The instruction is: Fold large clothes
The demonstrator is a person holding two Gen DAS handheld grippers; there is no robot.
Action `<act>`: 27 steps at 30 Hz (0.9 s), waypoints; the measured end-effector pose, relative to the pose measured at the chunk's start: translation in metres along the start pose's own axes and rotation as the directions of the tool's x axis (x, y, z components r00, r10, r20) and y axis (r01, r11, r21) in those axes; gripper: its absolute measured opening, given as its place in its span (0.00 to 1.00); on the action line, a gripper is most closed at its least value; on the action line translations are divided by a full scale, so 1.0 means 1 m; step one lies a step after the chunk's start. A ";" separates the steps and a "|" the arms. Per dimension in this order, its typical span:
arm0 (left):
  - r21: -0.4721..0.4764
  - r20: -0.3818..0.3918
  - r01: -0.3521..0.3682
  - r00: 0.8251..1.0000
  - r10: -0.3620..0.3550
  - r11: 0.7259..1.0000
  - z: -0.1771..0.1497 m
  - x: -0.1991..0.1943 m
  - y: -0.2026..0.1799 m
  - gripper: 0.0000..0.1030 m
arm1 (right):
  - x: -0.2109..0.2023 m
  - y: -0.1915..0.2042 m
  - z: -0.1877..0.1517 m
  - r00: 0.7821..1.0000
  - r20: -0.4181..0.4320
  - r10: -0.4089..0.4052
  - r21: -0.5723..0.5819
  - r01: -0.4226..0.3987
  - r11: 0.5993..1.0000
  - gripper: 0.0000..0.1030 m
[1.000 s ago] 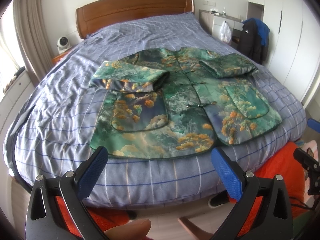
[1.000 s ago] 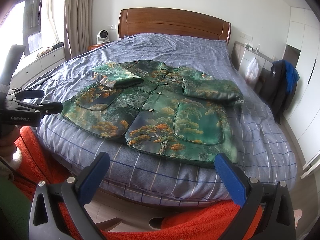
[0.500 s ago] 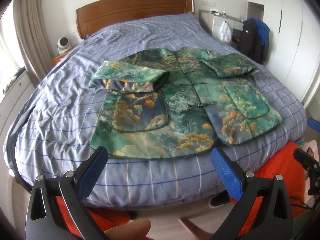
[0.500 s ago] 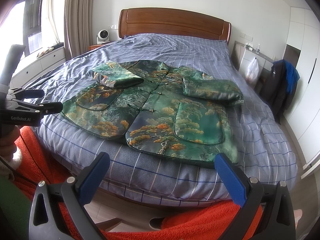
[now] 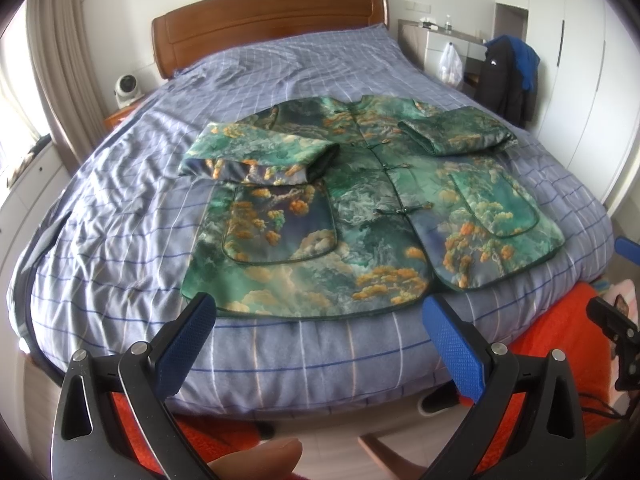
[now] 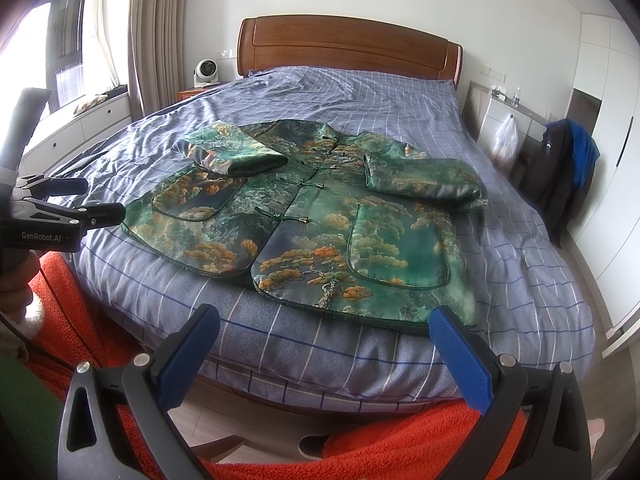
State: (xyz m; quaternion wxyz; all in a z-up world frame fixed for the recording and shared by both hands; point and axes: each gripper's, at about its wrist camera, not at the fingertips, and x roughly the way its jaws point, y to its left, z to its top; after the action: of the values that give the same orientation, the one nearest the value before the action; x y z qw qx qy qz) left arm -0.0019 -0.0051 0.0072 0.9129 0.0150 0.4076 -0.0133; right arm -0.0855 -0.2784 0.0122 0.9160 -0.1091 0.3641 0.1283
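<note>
A green jacket [image 5: 360, 216] with an orange tree print lies flat, front up, near the foot of the bed; it also shows in the right wrist view [image 6: 320, 216]. Both sleeves are folded in across the chest: the left sleeve [image 5: 256, 156] and the right sleeve [image 5: 456, 132]. My left gripper [image 5: 320, 316] is open and empty, held off the foot of the bed, short of the hem. My right gripper [image 6: 324, 324] is open and empty, also short of the hem. The left gripper shows from the side in the right wrist view [image 6: 68, 204].
The bed [image 5: 120, 216] has a blue checked cover and a wooden headboard [image 5: 272, 20]. A small fan [image 6: 206, 72] stands on the nightstand. A dark coat [image 5: 508, 76] hangs by white wardrobes at the right. An orange fleece garment [image 6: 360, 440] fills the foreground.
</note>
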 end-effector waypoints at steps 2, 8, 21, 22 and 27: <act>0.000 0.000 0.000 1.000 0.000 1.000 0.000 0.000 0.000 1.00 | 0.000 0.000 0.000 1.000 -0.001 -0.001 0.001 0.001 1.000 1.00; 0.000 0.000 -0.001 1.000 0.001 1.000 0.000 0.000 0.000 1.00 | 0.000 -0.001 0.000 1.000 -0.001 0.001 0.001 -0.001 1.000 1.00; 0.002 0.003 -0.002 1.000 0.002 1.000 0.000 -0.001 -0.001 1.00 | -0.001 -0.001 0.000 1.000 0.000 0.000 0.001 0.000 1.000 1.00; 0.002 0.002 -0.002 1.000 0.002 1.000 0.000 0.000 -0.001 1.00 | -0.001 -0.001 0.000 1.000 0.000 0.000 0.001 0.000 1.000 1.00; 0.007 0.002 -0.002 1.000 0.002 1.000 0.004 -0.002 0.002 1.00 | -0.002 -0.001 -0.001 1.000 0.002 0.001 0.000 -0.001 1.000 1.00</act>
State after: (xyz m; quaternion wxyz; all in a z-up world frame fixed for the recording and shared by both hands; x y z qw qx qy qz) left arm -0.0001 -0.0031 0.0109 0.9132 0.0187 0.4068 -0.0136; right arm -0.0869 -0.2796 0.0130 0.9162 -0.1088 0.3635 0.1291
